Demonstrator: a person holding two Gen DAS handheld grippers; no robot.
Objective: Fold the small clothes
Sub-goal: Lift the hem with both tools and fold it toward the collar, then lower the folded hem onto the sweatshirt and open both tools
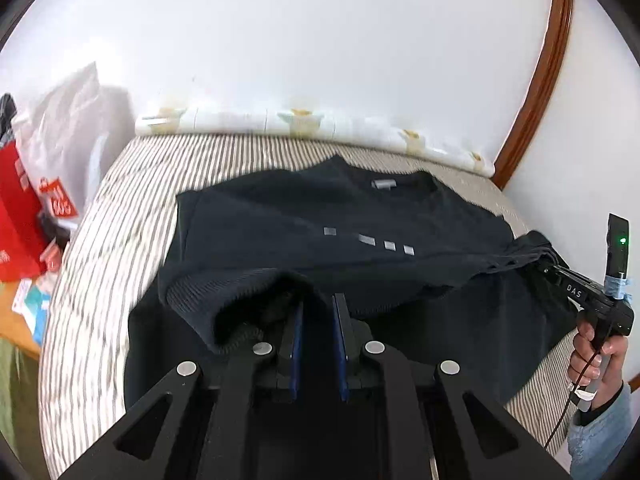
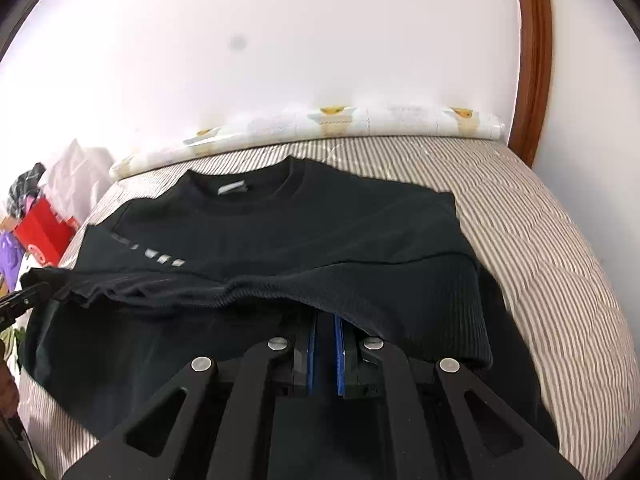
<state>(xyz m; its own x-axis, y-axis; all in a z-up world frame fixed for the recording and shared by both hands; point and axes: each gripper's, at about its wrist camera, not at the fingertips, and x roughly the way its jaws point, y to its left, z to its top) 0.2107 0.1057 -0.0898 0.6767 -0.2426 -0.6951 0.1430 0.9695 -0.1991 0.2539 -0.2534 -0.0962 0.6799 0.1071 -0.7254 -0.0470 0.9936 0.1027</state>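
Observation:
A black sweatshirt lies flat on the striped bed, collar and label at the far side. Its ribbed hem is lifted and stretched between both grippers, hanging over the lower body of the sweatshirt. My left gripper is shut on one end of the hem, and ribbed cloth bunches over its left finger. It also shows at the left edge of the right wrist view as the left gripper. My right gripper is shut on the other end, its fingertips hidden under the cloth. In the left wrist view a hand holds the right gripper.
A rolled patterned mat lies along the white wall at the bed's far edge. Red bags and a white plastic bag crowd the floor to the left. A brown wooden door frame stands at the right.

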